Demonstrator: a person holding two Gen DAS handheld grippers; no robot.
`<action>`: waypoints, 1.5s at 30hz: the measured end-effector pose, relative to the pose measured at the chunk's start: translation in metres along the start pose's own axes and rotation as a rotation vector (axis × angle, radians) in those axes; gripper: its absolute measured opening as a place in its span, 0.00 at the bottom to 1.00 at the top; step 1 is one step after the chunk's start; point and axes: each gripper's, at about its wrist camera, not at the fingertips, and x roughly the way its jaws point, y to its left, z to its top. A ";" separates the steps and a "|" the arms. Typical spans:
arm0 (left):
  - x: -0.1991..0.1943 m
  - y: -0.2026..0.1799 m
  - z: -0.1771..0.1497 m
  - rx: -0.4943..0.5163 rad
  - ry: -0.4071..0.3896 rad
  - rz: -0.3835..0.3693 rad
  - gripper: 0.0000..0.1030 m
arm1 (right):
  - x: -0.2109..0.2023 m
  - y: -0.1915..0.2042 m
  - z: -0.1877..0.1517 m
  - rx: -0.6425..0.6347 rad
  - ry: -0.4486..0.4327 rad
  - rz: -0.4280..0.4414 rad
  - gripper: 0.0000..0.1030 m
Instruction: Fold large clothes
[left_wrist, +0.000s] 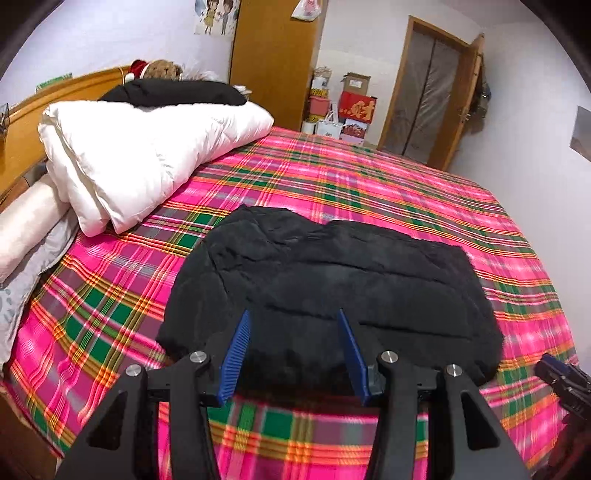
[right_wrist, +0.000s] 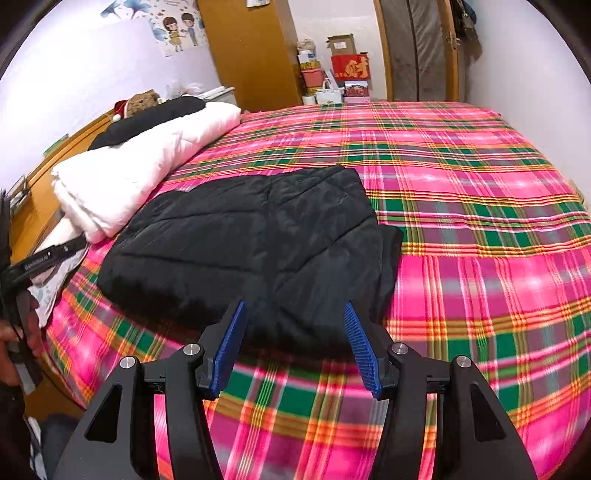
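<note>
A black quilted jacket (left_wrist: 332, 280) lies folded into a compact block on the pink plaid bed (left_wrist: 369, 177). It also shows in the right wrist view (right_wrist: 251, 243). My left gripper (left_wrist: 293, 317) is open and empty, its blue fingers just above the jacket's near edge. My right gripper (right_wrist: 295, 308) is open and empty, hovering over the jacket's near right corner. The right gripper also shows at the right edge of the left wrist view (left_wrist: 565, 380). The left gripper shows at the left edge of the right wrist view (right_wrist: 40, 262).
A folded white duvet (left_wrist: 147, 155) with a black garment (left_wrist: 173, 92) on top lies at the bed's head, by a wooden headboard (left_wrist: 44, 99). A wardrobe (left_wrist: 273, 59), stacked boxes (left_wrist: 351, 107) and a door (left_wrist: 428, 92) stand beyond the bed.
</note>
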 end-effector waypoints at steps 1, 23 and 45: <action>-0.010 -0.004 -0.005 0.006 -0.005 0.000 0.49 | -0.004 0.003 -0.003 -0.007 0.000 0.001 0.54; -0.107 -0.047 -0.099 0.030 0.029 0.031 0.58 | -0.085 0.053 -0.084 -0.141 -0.013 -0.023 0.54; -0.108 -0.046 -0.110 0.033 0.045 0.041 0.63 | -0.084 0.061 -0.089 -0.150 0.001 -0.027 0.54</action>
